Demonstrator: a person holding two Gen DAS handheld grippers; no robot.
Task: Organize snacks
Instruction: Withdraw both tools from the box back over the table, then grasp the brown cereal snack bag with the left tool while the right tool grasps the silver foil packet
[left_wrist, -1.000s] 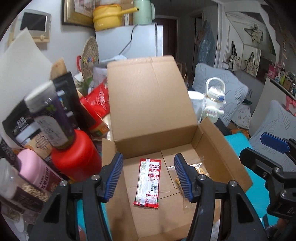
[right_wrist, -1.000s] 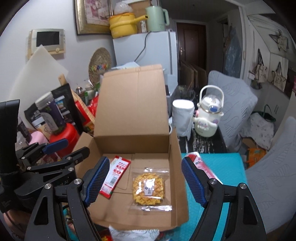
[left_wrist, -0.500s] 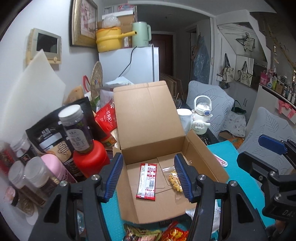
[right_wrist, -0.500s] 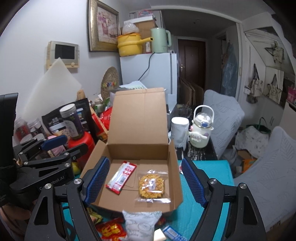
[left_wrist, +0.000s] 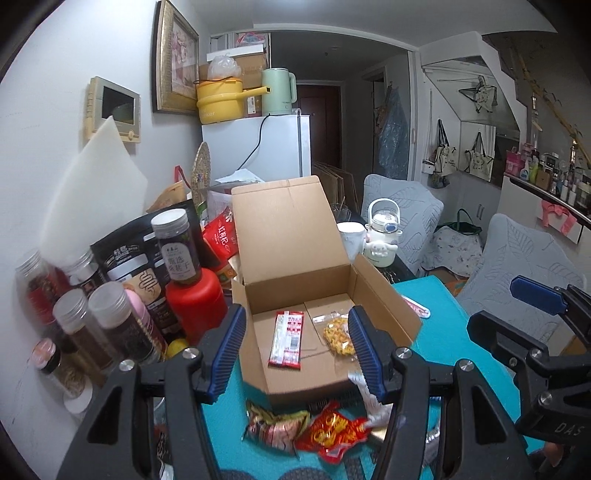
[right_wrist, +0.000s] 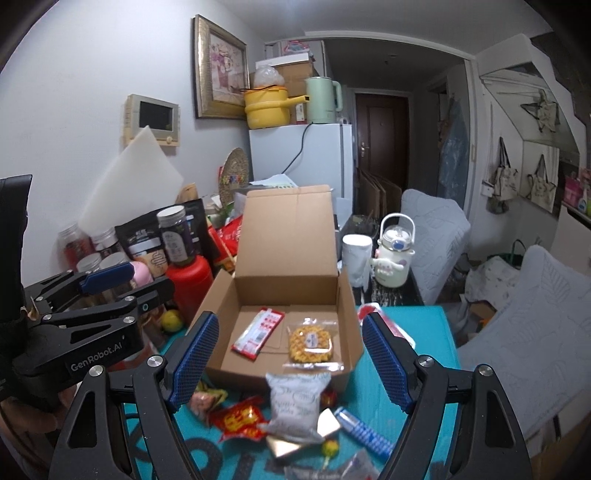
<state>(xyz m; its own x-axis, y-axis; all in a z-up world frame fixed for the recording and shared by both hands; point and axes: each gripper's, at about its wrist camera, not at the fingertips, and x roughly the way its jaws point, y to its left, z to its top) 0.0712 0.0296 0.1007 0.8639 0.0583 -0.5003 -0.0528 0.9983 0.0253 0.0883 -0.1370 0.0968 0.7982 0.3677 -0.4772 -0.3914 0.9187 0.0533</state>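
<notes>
- Cardboard box (right_wrist: 291, 280): centre of the right wrist view, lid standing upright at the back, open side facing the cameras. Sits on the teal mat (right_wrist: 436, 332).
- Contents of box: red strip packet (right_wrist: 258, 334) at left, long axis running diagonally from lower left to upper right; clear-wrapped yellow waffle (right_wrist: 310, 343) just beside it at right, lying flat.
- Loose snacks, not yet boxed: a cluster on the mat in front of the box's near wall, lower centre of both views. White pillow pack (right_wrist: 295, 404) stands nearest the box, its top edge touching or overlapping the near wall; red-and-gold wrapper (right_wrist: 240, 421) to its left; blue-and-white stick (right_wrist: 365, 432) to its right, long axis diagonal; a lollipop (right_wrist: 328, 448) below.
- Right gripper (right_wrist: 290, 363): fingers spread wide, nothing between them. The white pillow pack lies just below the gap, roughly centred.
- Left gripper (left_wrist: 295, 354): fingers set narrower, apart, pinching nothing. The red-and-gold wrapper (left_wrist: 332, 430) and a brown-green packet (left_wrist: 275, 424) lie below its gap.
- Judgement: both grippers frame the box, with the loose snacks lower in frame than the fingertips. The right is better lined up on the white pack, the left on the wrappers; either would need to dip down and toward the camera.
</notes>
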